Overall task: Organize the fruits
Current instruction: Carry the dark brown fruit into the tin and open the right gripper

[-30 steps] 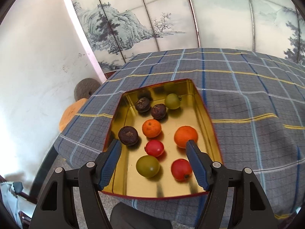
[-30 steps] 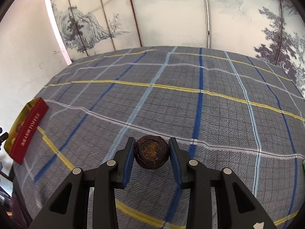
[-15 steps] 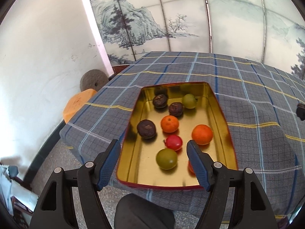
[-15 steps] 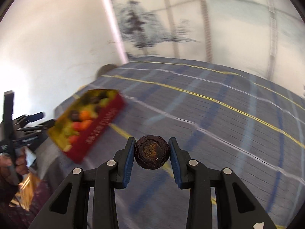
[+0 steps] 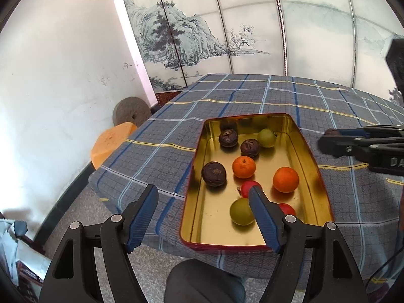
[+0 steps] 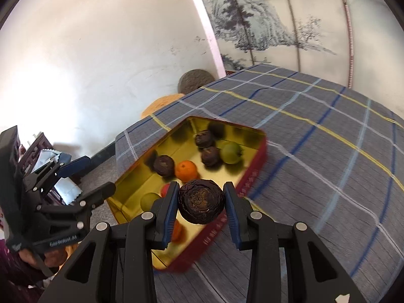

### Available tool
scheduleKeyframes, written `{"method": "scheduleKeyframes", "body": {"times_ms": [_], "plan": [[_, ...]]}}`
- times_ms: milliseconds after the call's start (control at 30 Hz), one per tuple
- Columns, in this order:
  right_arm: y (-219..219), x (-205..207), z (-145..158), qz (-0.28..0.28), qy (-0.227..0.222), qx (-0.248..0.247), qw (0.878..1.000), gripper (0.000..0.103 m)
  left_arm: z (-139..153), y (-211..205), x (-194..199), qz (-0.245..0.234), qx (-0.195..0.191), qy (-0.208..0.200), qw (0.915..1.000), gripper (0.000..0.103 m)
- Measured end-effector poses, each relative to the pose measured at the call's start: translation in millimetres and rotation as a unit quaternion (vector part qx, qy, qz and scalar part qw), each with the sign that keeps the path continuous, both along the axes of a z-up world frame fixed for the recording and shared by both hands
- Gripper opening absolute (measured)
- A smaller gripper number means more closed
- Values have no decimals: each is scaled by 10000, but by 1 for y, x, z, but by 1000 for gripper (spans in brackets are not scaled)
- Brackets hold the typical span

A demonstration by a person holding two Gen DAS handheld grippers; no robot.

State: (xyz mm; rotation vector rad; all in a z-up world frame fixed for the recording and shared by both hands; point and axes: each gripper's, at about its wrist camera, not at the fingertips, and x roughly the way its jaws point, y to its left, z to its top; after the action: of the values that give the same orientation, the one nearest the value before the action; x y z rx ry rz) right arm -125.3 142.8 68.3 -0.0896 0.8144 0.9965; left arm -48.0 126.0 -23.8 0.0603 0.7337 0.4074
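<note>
A red tin with a gold inside (image 5: 313, 161) (image 6: 255, 166) lies on the checked tablecloth and holds several fruits: dark wrinkled ones (image 5: 213, 173), oranges (image 5: 285, 179), green ones (image 5: 241, 211) and red ones (image 5: 248, 186). My right gripper (image 6: 200, 202) is shut on a dark wrinkled fruit (image 6: 201, 204) and holds it above the tin's right wall; it shows side-on in the left wrist view (image 5: 328, 142). My left gripper (image 5: 203, 207) is open and empty, off the tin's near left corner; it also shows in the right wrist view (image 6: 97, 175).
The checked tablecloth (image 5: 265, 98) (image 6: 328, 139) covers the table up to a painted folding screen (image 5: 227, 25). An orange stool (image 5: 111, 141) and a round stone (image 5: 131, 112) stand by the white wall on the left. The table's near edge drops to the floor (image 5: 75, 217).
My right gripper has swung left with the dark fruit, from over bare cloth to above the tin. My left gripper has drawn back and to the left, away from the tin.
</note>
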Motion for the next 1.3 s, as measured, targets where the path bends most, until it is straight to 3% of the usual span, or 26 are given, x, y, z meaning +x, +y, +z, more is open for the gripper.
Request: {"method": "scheduleKeyframes", "body": {"times_ms": [267,367,867,1100,1167,1300], "plan": [[41,-2,-15,210,105,-191,9995,33,-1,7,-1,3,35,-63,10000,76],[50,-1,-20,223,142,-241,9994,34,-2,8,-1,34,64,-96,9999,85],[72,-5,-32,238,179,-399,9988,35,17,4,-17,1,327,-596,9977,99],[60,-19,-8,-25,-122,-96,9999,60,34,8,-27,1,166,-847,9963,101],[52,-30,8,-163,-396,48,9991,65,41,9,-33,8,160,-973,9951,101],[32,-59,42,-646,-1259,277,9896,91,54,10,-43,12,54,-1150,9934,103]]}}
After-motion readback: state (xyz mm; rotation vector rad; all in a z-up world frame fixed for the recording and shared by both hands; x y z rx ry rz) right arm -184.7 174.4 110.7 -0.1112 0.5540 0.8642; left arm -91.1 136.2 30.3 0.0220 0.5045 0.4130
